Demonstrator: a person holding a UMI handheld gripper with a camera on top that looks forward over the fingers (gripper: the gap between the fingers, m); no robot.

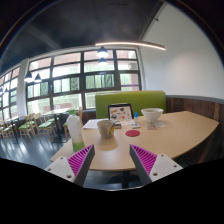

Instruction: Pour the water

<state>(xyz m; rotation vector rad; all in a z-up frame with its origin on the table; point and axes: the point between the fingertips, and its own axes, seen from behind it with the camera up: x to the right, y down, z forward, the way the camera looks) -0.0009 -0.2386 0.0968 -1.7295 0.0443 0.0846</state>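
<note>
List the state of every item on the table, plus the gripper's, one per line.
hand-held gripper: open, holding nothing, short of the table.
bottle: upright on the table, just beyond the left finger; contents cannot be told.
cup: upright, mouth up, ahead of the fingers; contents not visible.
bowl: upright, farther back on the right.
red coaster: lying flat, nothing on it.

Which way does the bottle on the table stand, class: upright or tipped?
Upright: the bottle stands on its base on the table, untouched beyond the open tongs.
</note>
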